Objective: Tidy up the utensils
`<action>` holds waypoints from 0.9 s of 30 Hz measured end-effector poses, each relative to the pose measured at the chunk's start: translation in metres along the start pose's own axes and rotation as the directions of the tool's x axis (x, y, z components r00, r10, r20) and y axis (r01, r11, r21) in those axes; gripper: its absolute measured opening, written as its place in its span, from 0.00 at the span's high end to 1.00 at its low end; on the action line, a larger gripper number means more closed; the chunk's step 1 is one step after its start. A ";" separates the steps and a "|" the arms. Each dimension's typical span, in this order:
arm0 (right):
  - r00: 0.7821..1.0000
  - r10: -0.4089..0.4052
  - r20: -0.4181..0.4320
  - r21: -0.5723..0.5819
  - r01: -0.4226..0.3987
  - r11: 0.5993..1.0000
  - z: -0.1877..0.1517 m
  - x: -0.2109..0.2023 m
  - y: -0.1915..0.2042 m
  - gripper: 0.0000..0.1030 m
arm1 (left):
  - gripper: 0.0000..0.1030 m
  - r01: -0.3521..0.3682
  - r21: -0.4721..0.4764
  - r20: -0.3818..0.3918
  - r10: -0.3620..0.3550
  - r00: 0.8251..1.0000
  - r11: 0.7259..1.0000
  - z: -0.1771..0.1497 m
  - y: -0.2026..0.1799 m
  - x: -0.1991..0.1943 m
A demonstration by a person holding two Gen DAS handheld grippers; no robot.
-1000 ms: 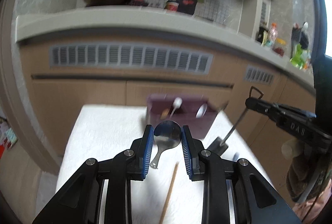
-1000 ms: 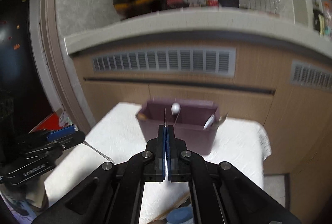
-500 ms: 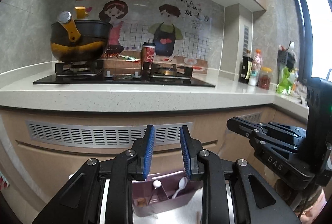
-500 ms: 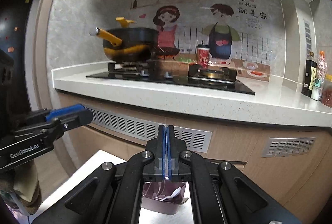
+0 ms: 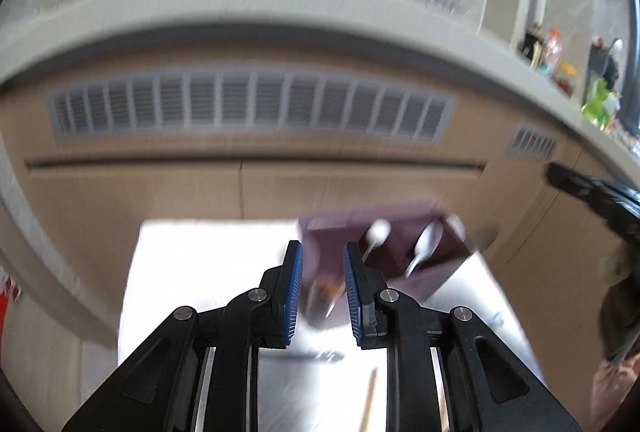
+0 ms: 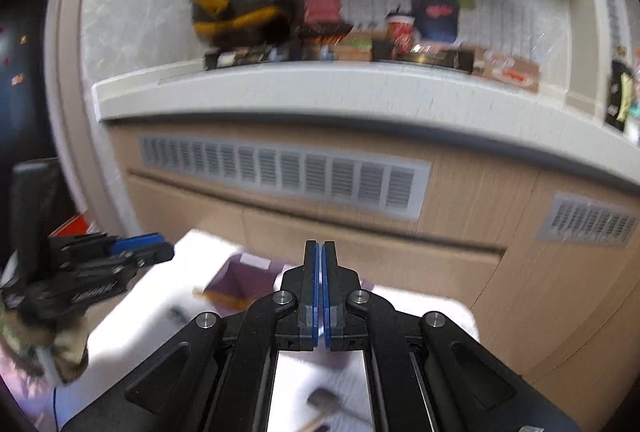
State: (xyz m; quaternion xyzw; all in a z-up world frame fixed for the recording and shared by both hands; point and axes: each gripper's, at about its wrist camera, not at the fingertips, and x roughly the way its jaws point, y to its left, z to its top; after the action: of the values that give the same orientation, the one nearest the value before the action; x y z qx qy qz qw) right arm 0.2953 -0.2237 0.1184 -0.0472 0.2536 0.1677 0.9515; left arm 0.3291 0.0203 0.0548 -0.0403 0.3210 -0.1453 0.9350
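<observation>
A purple utensil caddy (image 5: 404, 232) stands at the far side of a white cloth-covered table (image 5: 208, 272), with white spoons (image 5: 426, 240) sticking up in it. My left gripper (image 5: 322, 252) is open and empty, above the table just in front of the caddy. A wooden chopstick (image 5: 369, 400) lies on the cloth below it. My right gripper (image 6: 321, 252) is shut with nothing visible between its pads, over the caddy (image 6: 240, 276). The left gripper also shows in the right wrist view (image 6: 136, 252). Both views are motion-blurred.
A wood cabinet front with vent grilles (image 5: 248, 108) and a white counter edge (image 6: 320, 88) rise behind the table. A pot with yellow handles (image 6: 244, 8) sits on the stove. Bottles (image 5: 552, 44) stand at the counter's right. A dark utensil (image 6: 324, 402) lies on the cloth.
Both views tilted up to the stove half a second ago and have swung back down to the table and caddy. The left jaws stay open, the right shut.
</observation>
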 end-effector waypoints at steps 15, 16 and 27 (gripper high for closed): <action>0.913 0.011 -0.409 -0.008 -0.016 1.000 -0.136 0.071 -0.033 0.24 | 0.66 -0.048 -0.284 -0.267 -0.031 0.963 0.958 -0.068 0.106 0.109; 0.908 0.011 -0.418 0.002 -0.012 1.000 -0.139 0.076 -0.038 0.24 | 0.66 -0.046 -0.290 -0.269 -0.036 0.962 0.956 -0.070 0.106 0.111; 0.861 0.069 -0.504 0.159 0.014 0.987 -0.173 0.110 -0.073 0.21 | 0.45 -0.153 -0.278 -0.304 0.064 0.951 0.949 -0.094 0.087 0.068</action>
State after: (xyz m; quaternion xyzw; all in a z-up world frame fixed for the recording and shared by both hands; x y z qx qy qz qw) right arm 0.3286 -0.2901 -0.0862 -0.0108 0.5085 0.1422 0.8492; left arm 0.3440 0.0847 -0.0738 -0.1410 0.4749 -0.0476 0.8674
